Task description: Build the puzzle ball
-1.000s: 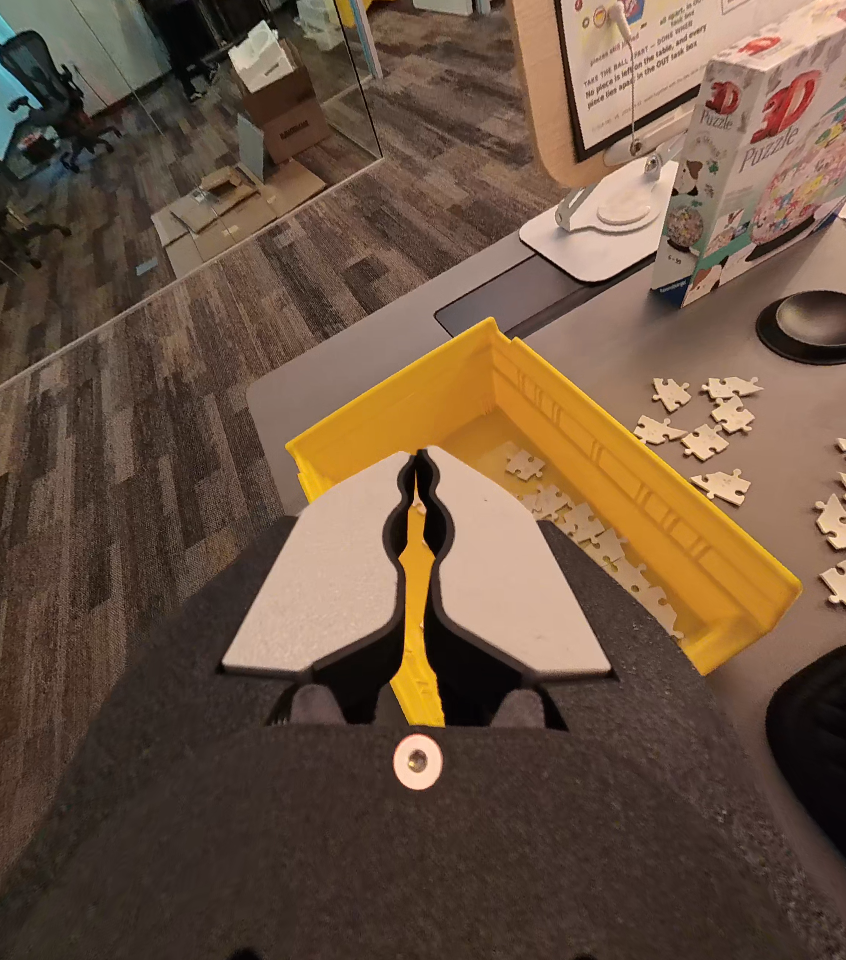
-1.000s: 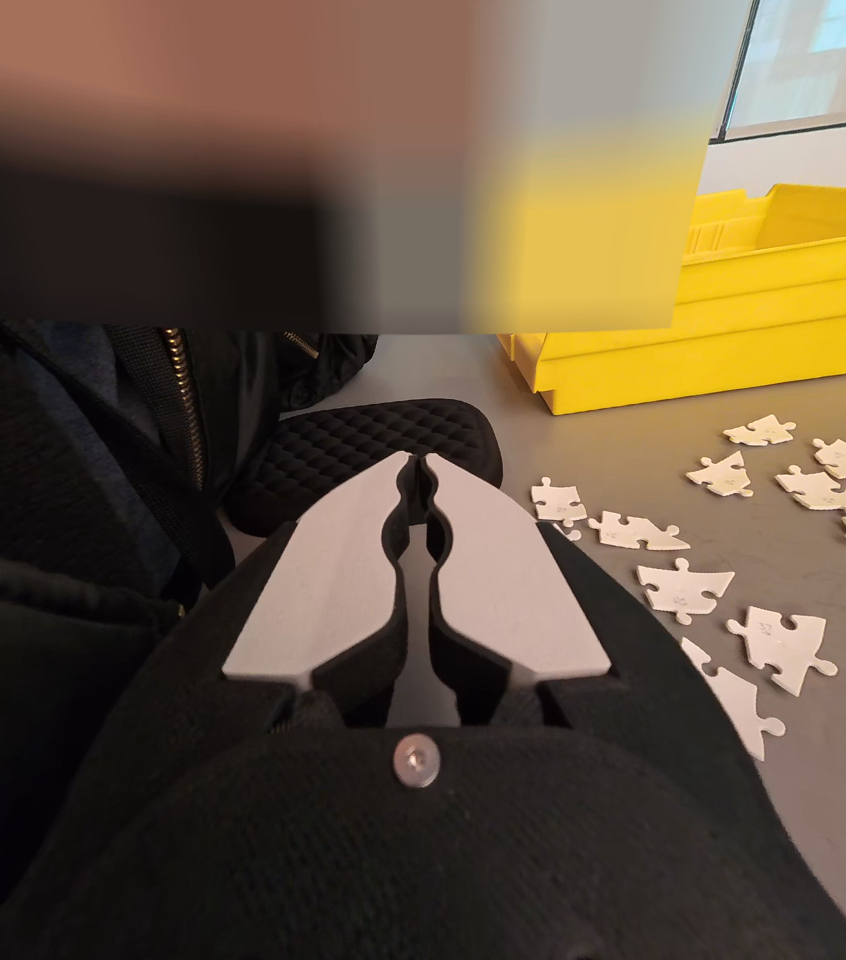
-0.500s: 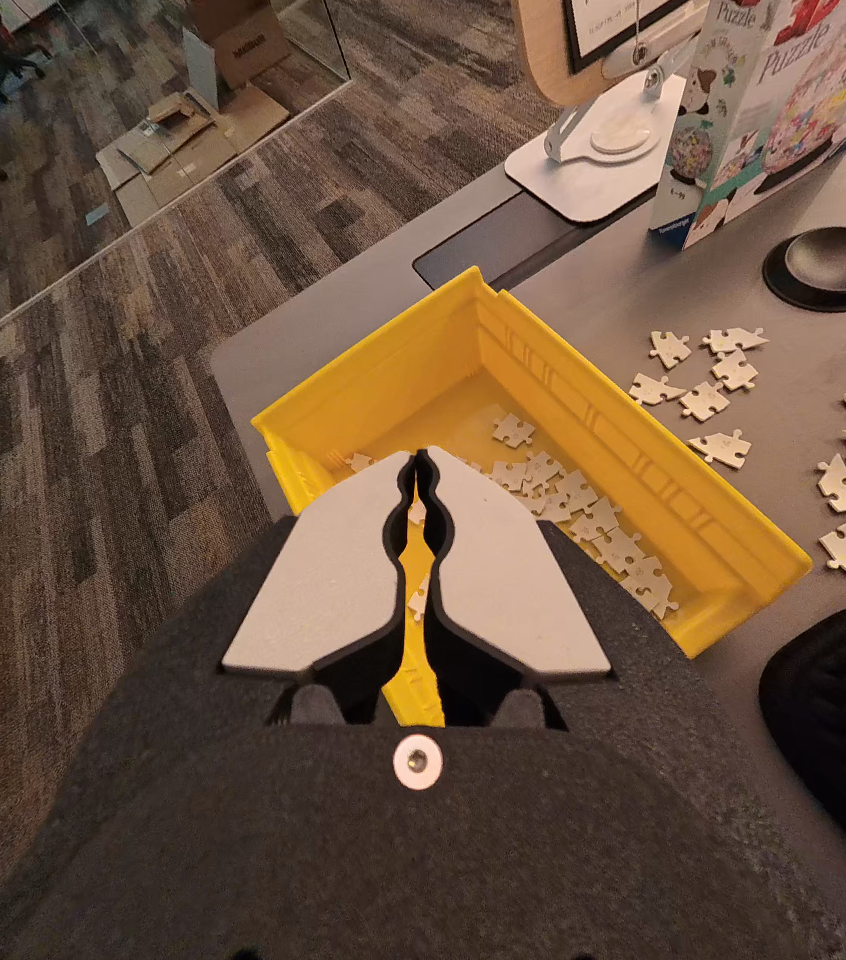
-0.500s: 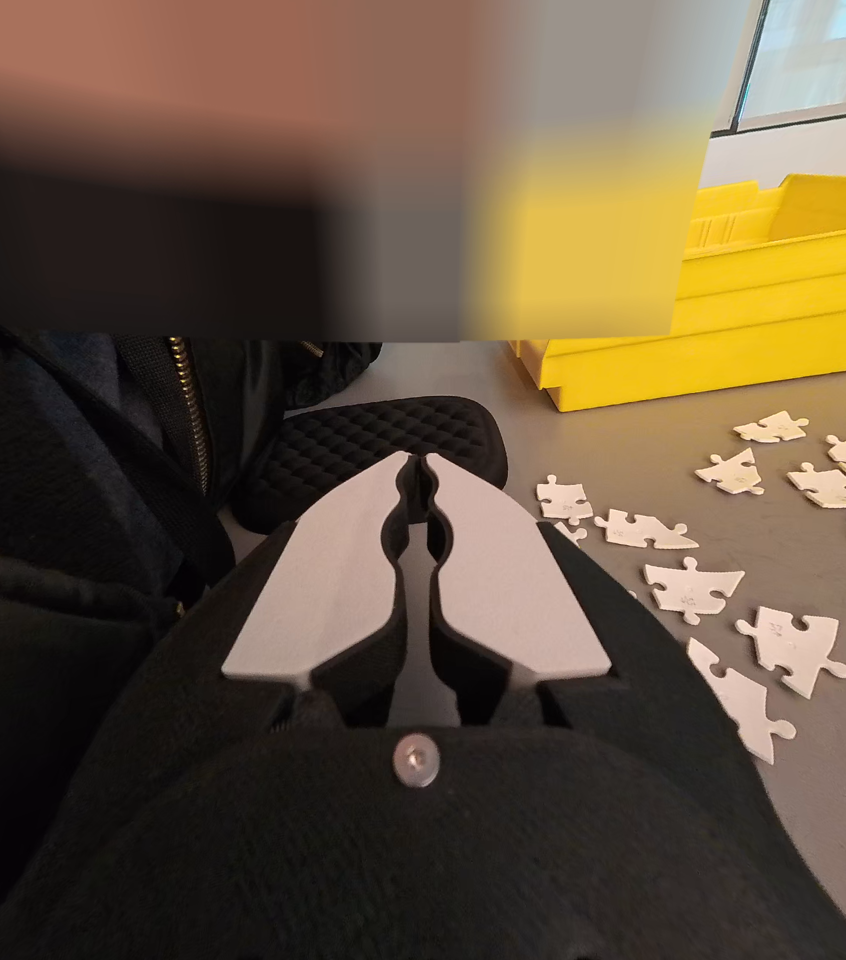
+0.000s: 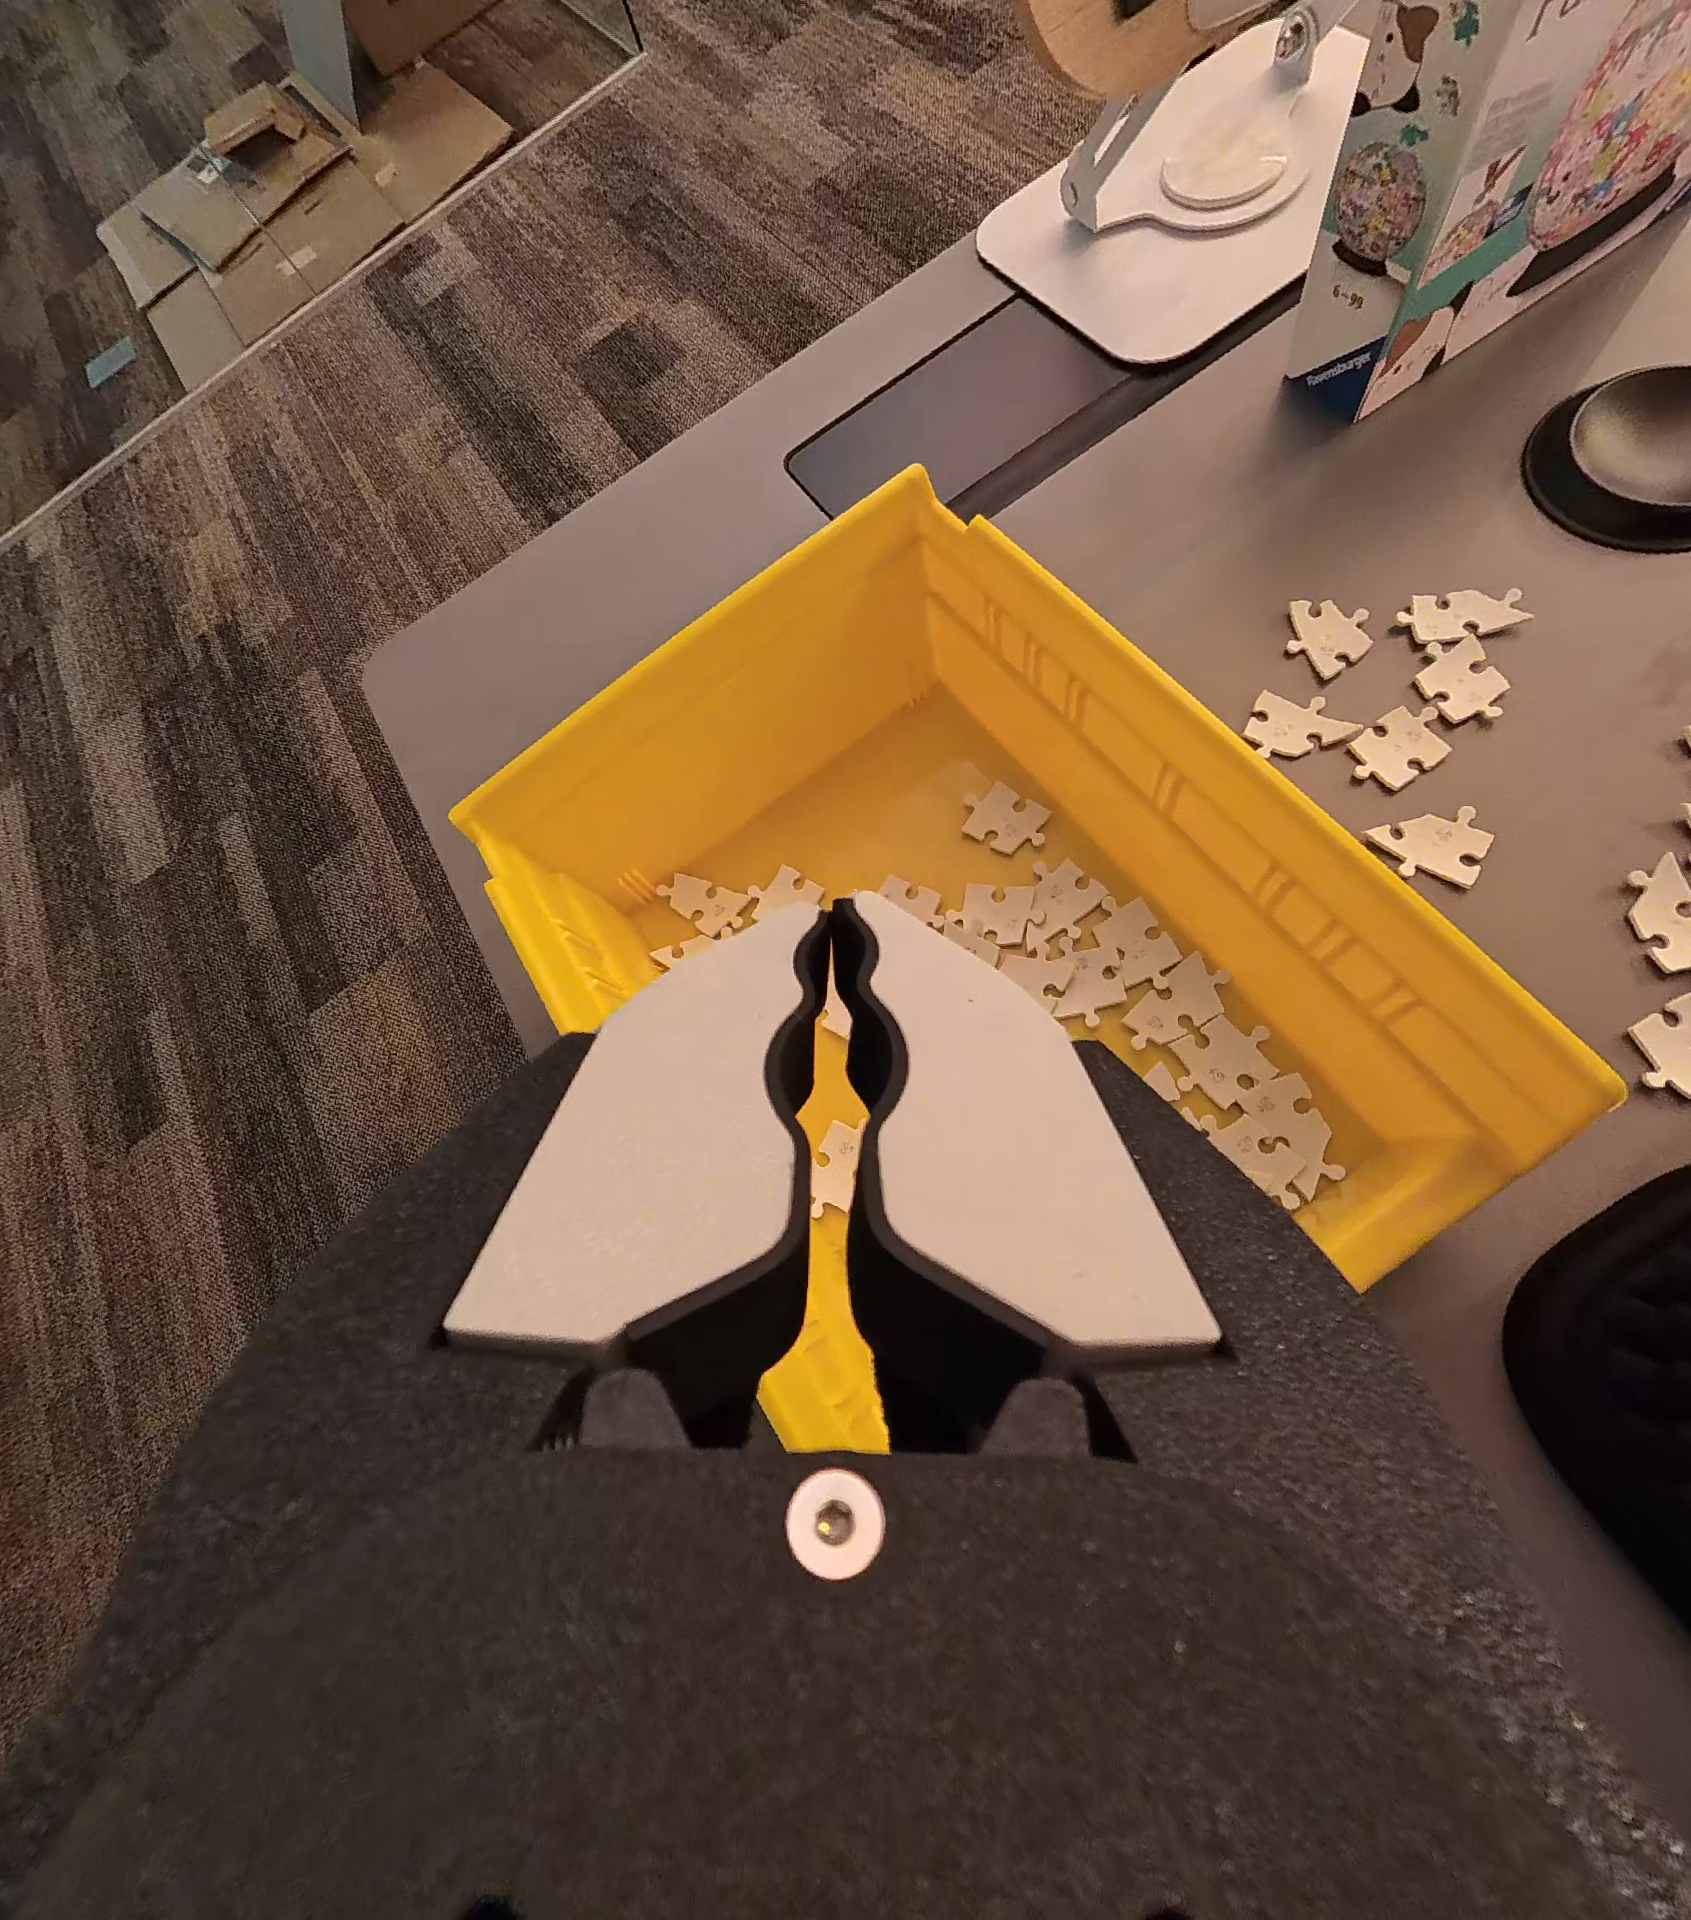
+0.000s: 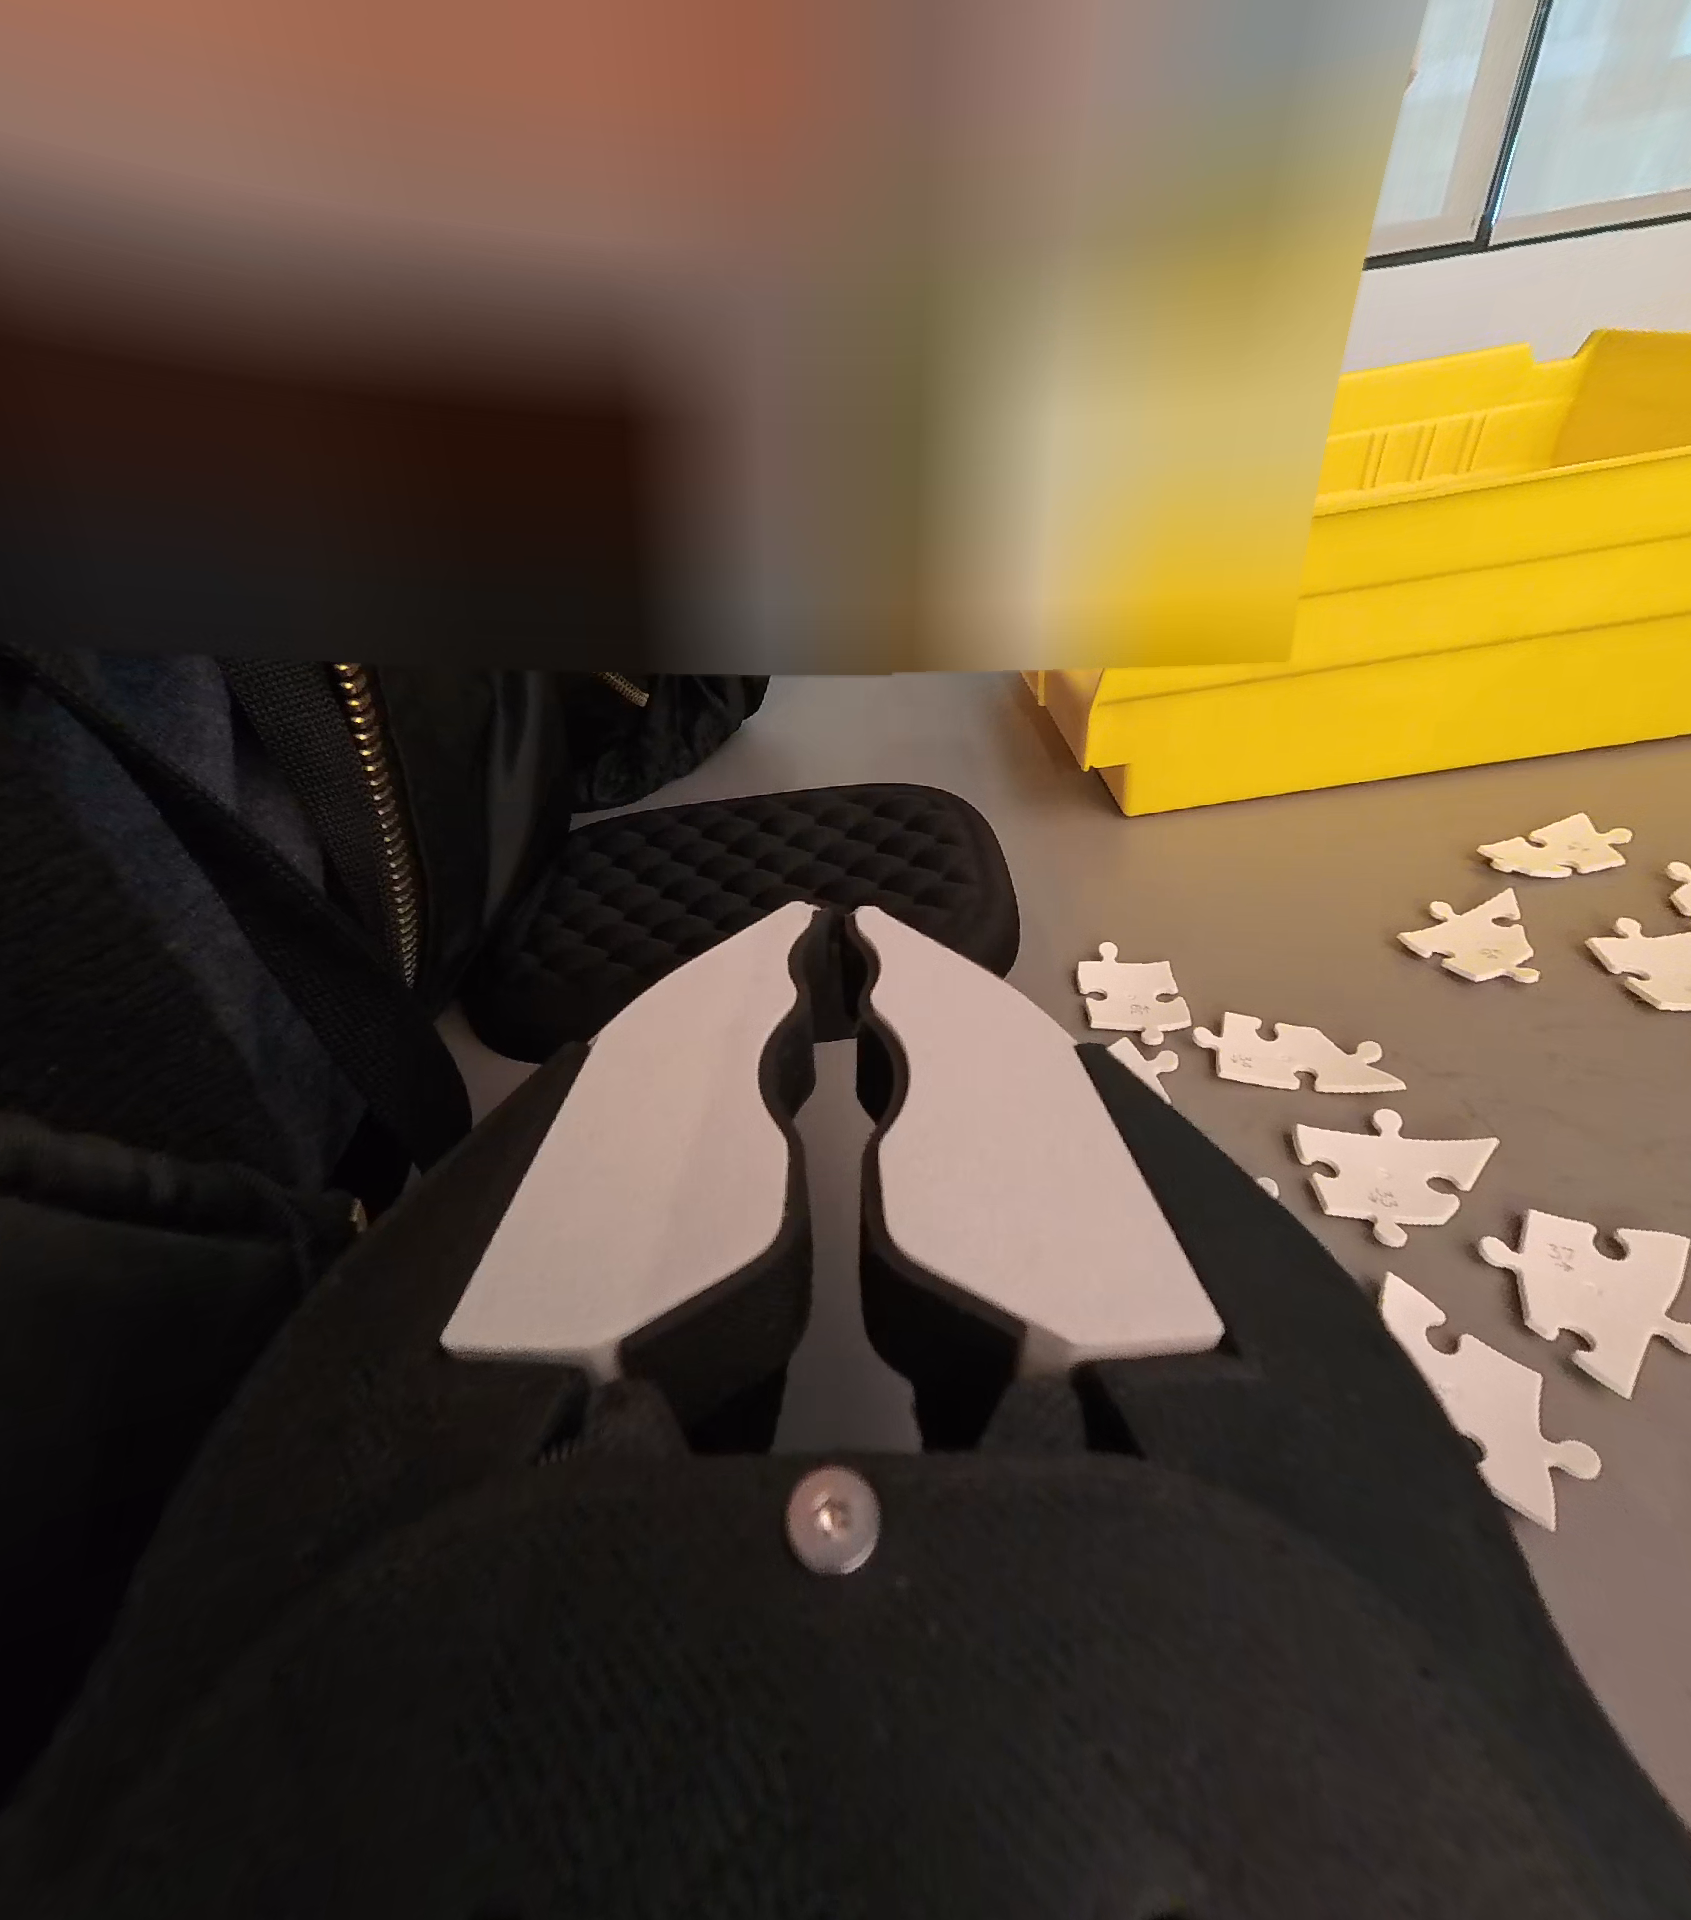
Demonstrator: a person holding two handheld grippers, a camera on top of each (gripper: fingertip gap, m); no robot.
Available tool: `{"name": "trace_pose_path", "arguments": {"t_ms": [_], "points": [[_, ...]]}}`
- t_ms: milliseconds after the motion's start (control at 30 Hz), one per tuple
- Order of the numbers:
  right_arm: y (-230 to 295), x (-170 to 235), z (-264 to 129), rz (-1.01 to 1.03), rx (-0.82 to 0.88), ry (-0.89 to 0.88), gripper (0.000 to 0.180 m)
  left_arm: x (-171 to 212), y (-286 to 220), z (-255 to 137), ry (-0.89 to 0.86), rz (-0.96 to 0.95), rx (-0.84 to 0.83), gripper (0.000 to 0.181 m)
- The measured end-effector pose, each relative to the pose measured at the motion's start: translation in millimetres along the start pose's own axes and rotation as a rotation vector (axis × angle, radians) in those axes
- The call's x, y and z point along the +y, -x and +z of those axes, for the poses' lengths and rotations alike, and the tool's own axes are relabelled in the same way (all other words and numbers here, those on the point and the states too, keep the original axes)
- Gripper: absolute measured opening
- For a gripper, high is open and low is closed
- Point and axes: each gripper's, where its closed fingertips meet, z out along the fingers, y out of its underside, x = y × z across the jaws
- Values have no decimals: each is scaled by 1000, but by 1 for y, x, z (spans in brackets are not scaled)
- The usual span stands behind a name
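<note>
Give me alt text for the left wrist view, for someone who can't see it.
The shut, empty left gripper hovers above a yellow bin holding a heap of pale puzzle pieces. More loose pieces lie on the grey table beside a black round stand and the puzzle box.

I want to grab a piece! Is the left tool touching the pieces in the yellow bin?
Apart. The left wrist view shows the left tool shut and empty above the yellow bin, looking down on its pieces.

Yellow bin (image 5: 1267,883), white puzzle pieces (image 5: 1173,997), grey table (image 5: 1184,540).

Yellow bin (image 5: 1267,894) open-topped, walls (image 5: 716,675) around.
</note>
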Motion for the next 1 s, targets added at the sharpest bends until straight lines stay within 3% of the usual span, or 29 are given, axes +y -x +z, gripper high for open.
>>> {"name": "trace_pose_path", "arguments": {"t_ms": [433,633,833,1000], "points": [[1,0,0,1,-7,1,3,11,-16,15,75,39,77,0],[2,2,1,-4,-7,15,4,37,-54,85,272,33,219,18],[6,5,3,-26,-22,36,4,82,-58,132,498,-4,217,48],[6,3,2,-6,-29,26,4,94,-53,151,521,-63,221,44]]}}
